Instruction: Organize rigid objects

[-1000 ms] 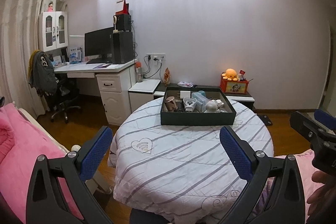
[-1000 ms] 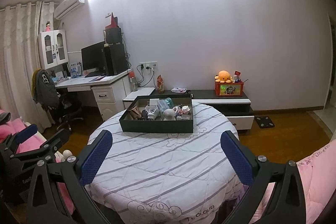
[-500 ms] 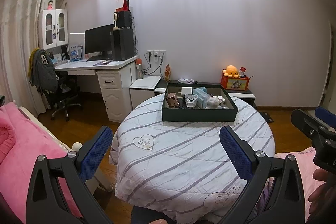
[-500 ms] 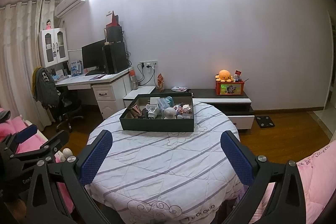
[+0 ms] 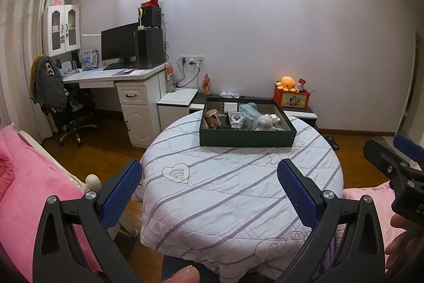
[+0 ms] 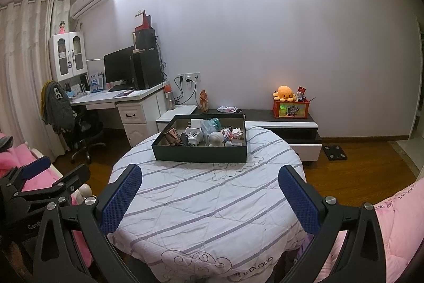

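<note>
A dark green open box point(image 5: 246, 139) point(image 6: 201, 157) stands at the far side of a round table point(image 5: 238, 190) point(image 6: 206, 203) with a striped white cloth. In it lie several small objects: a copper cup point(image 5: 212, 118) point(image 6: 171, 135), a white charger block point(image 5: 230, 107), a teal pack point(image 5: 249, 114), a white round figure point(image 5: 264, 121) point(image 6: 216, 139). My left gripper point(image 5: 210, 192) is open and empty above the table's near edge. My right gripper point(image 6: 210, 196) is open and empty, also short of the box.
A white desk point(image 5: 116, 78) with monitor and an office chair point(image 5: 71, 110) stand at the left. A low dark cabinet point(image 6: 281, 121) with an orange plush point(image 6: 285, 93) is behind the table. Pink bedding point(image 5: 23, 190) point(image 6: 392, 216) lies at both sides.
Both views have drifted slightly; the box sits a little lower and farther in the left wrist view. Both grippers stay open and empty.
</note>
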Motion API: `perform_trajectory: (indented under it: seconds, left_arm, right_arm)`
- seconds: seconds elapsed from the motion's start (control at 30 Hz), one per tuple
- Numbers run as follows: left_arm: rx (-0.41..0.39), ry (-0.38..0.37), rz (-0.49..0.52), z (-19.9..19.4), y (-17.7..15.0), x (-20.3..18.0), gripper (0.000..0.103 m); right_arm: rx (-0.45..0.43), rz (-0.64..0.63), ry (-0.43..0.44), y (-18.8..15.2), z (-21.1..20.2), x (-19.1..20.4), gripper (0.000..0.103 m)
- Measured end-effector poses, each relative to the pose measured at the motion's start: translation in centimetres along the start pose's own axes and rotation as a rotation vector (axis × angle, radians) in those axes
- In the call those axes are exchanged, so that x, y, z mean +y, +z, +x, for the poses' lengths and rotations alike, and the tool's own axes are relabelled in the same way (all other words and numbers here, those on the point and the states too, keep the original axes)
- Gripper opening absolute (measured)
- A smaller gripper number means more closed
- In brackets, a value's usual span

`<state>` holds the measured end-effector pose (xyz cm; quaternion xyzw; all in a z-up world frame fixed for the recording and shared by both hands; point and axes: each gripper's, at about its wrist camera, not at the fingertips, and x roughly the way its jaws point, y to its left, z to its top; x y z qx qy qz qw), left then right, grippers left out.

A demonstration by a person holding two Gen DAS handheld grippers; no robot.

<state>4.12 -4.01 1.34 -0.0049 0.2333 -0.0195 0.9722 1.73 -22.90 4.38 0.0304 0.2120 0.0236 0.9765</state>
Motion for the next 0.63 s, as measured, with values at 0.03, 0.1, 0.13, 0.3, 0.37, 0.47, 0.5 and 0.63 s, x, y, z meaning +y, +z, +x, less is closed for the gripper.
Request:
perform_trajectory:
  seconds: [0.03,0.1,0.13,0.3,0.37,0.47,0.5,0.63]
  left_arm:
    - [-0.001,0.002,0.002,-0.01,0.02,-0.05,0.103]
    - [-0.001,0.005,0.012,-0.06,0.13,-0.20,0.103]
    - [-0.005,0.016,0.020,-0.16,0.20,-0.25,0.103]
    - [-0.021,0.027,0.026,-0.43,0.51,-0.36,0.103]
    - [-0.030,0.035,0.024,-0.54,0.50,-0.25,0.103]
    - [-0.040,0.056,0.038,-0.68,0.56,-0.24,0.103]
    - [-0.038,0.048,0.037,-0.67,0.61,-0.19,0.103]
    - [-0.034,0.026,0.017,-0.62,0.62,0.19,0.103]
  right_arm:
    - [0.000,0.000,0.000,-0.01,0.00,0.00,0.103]
    - [0.001,0.001,0.001,0.01,0.02,-0.02,0.103]
    - [0.001,0.001,0.001,0.00,0.01,-0.02,0.103]
    - [0.002,0.000,0.003,0.02,0.15,-0.11,0.103]
    - [0.003,-0.001,0.002,-0.10,0.25,-0.08,0.103]
    - [0.006,0.001,0.003,-0.22,0.32,-0.14,0.103]
    - [0.007,0.000,0.002,-0.21,0.33,-0.14,0.103]
    - [0.006,0.001,0.004,-0.22,0.30,-0.13,0.103]
